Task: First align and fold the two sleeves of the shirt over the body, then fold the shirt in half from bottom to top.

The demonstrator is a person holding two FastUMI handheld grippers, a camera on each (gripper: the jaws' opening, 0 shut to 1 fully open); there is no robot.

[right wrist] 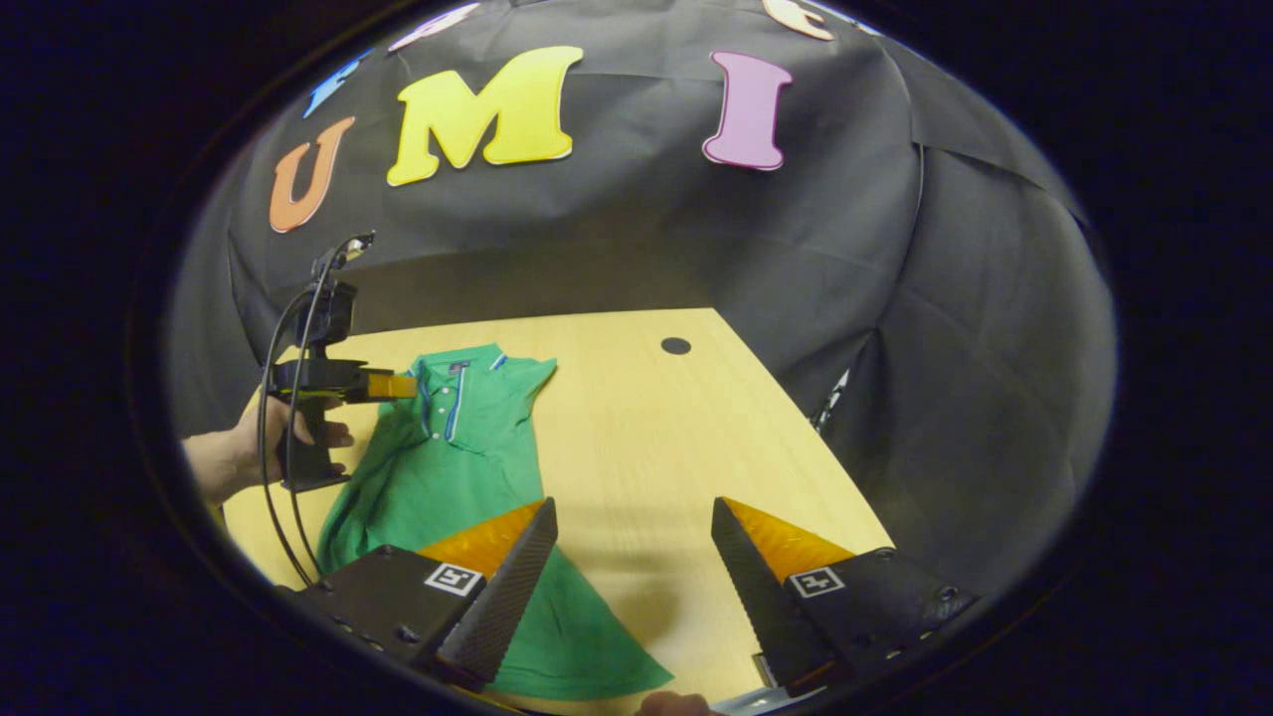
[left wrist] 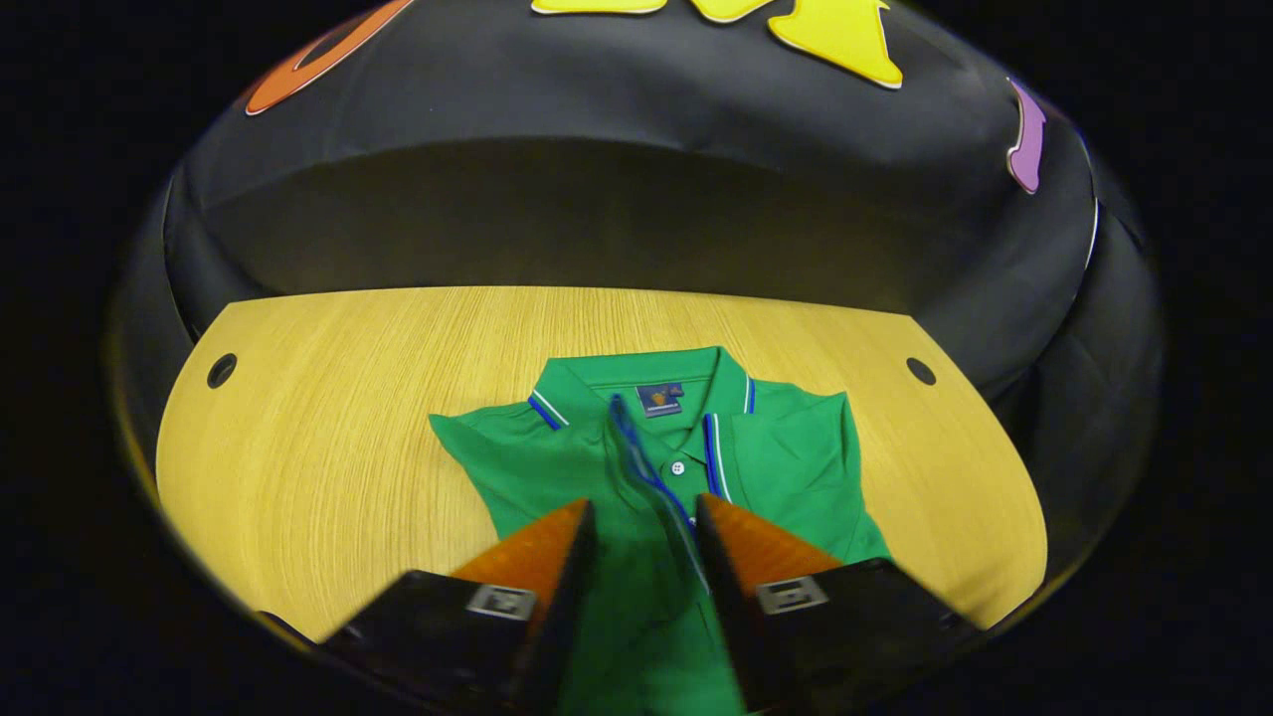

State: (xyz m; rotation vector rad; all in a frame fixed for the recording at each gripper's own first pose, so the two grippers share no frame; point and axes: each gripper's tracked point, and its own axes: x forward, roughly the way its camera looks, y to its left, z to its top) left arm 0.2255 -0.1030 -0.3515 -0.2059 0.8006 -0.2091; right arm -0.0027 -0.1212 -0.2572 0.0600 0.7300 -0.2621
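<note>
In the left gripper view the left gripper (left wrist: 646, 517) is seen with fingers parted, a blurred blue-edged fold of the green shirt (left wrist: 796, 457) hanging between them; whether it is pinched cannot be told. The right gripper (right wrist: 632, 522) is held wide open over the wooden table (right wrist: 636, 418), the shirt at ten o'clock, its hem cut off below

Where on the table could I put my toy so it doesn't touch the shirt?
The bare wooden table is free between the green shirt and the table's edge by the cable hole. There is also bare wood past the shirt's other side. The middle is crowded: the shirt lies there with the left gripper over it.
</note>
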